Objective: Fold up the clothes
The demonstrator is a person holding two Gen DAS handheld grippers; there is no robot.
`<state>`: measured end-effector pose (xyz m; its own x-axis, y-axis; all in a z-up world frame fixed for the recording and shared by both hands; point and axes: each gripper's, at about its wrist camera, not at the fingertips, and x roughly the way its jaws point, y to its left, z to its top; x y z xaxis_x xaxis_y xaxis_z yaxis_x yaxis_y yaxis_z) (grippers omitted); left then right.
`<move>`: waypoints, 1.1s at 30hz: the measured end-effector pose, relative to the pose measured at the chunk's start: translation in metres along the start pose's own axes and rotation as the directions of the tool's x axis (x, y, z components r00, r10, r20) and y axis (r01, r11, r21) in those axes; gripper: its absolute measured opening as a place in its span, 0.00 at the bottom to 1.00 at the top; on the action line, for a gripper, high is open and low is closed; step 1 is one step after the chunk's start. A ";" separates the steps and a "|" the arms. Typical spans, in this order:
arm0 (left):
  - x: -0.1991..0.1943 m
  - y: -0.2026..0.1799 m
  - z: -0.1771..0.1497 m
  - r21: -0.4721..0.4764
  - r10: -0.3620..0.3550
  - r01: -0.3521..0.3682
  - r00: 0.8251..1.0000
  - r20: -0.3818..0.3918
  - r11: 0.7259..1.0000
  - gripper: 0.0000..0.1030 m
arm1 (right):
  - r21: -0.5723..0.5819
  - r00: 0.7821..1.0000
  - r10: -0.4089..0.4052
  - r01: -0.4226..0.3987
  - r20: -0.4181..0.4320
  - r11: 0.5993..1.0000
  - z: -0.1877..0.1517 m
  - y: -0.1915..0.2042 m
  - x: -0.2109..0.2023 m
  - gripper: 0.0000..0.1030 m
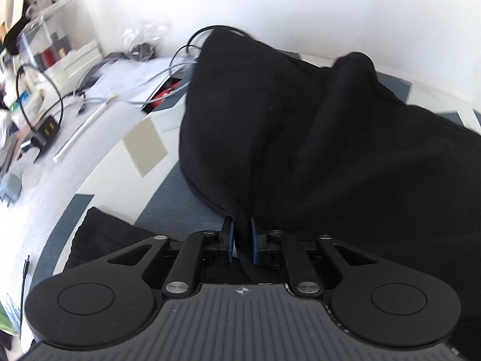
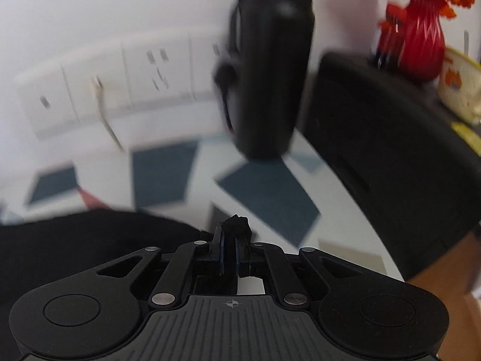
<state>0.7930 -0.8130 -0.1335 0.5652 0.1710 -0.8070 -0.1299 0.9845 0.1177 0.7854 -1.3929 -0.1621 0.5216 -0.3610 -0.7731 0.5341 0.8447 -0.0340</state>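
Here, the black garment [image 1: 300, 138] rises in a heap straight ahead of your left tongs [image 1: 240, 240], which are clamped on a strip of its edge. Your right tongs [image 2: 230, 245] are closed on a small tuft of the same cloth [image 2: 90, 246], whose bulk lies to their left. Both sit on the patterned table [image 2: 270, 198]. Left of the left tongs lies another dark cloth [image 1: 105, 240]; farther left and ahead are cables [image 1: 180, 69], a white rod [image 1: 81, 129] and a black box [image 1: 45, 134]. Ahead of the right tongs stands a black flask [image 2: 270, 69], its top cut off; to the right a black case [image 2: 390, 138], with a red vase [image 2: 422, 45] beyond it. The right view is smeared, the sockets [image 2: 120, 84] on the wall barely legible. The heap hides the table behind it.
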 end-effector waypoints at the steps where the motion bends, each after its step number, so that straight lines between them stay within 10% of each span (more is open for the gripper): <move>1: 0.000 -0.003 0.000 0.007 0.001 -0.001 1.000 0.001 1.000 0.12 | 0.005 1.000 -0.009 0.009 -0.019 1.000 -0.005 -0.001 0.005 0.11; 11: 0.001 -0.007 0.003 0.008 0.000 0.000 1.000 0.000 1.000 0.12 | -0.027 0.987 0.121 -0.119 0.106 0.993 0.001 0.010 -0.044 0.38; 17: 0.004 -0.008 0.004 -0.007 0.008 -0.008 1.000 -0.002 1.000 0.12 | -0.172 0.939 0.306 -0.331 -0.155 0.928 0.002 0.059 -0.016 0.46; 22: 0.006 -0.010 0.011 -0.025 0.010 -0.010 1.000 -0.014 1.000 0.12 | -0.329 0.962 0.229 -0.266 -0.146 0.906 -0.004 0.095 0.016 0.64; 33: 0.038 -0.044 0.064 0.034 0.010 -0.010 1.000 -0.003 0.999 0.19 | -0.258 0.985 0.162 -0.173 -0.063 0.951 0.060 0.117 0.075 0.61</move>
<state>0.8720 -0.8471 -0.1324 0.5616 0.1807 -0.8074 -0.1078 0.9835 0.1451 0.9271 -1.3446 -0.1855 0.5581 -0.1940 -0.8068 0.2458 0.9673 -0.0625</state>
